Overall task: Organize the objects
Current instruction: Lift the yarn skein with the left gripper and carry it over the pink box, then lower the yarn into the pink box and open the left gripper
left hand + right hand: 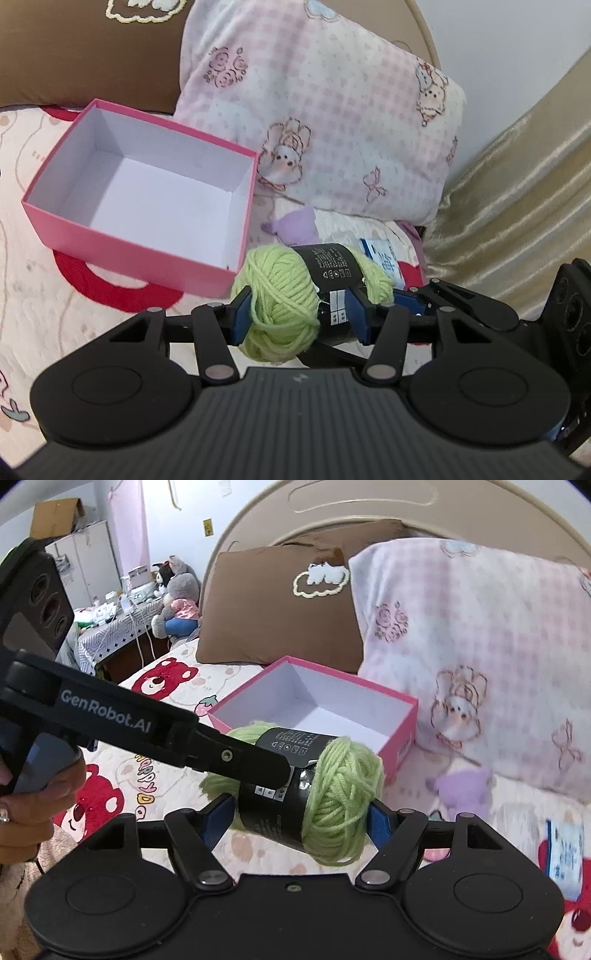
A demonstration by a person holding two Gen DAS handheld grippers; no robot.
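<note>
on the bed, below the pink checked pillow, an empty pink box sits open near the head end, up and to the left of a green yarn skein held above the bedspread. both grippers clamp the skein, the left gripper across one woolly end and the right gripper over label and far end, long axis running between the two. a purple plush and a blue-and-white packet lie behind, off the path.
</note>
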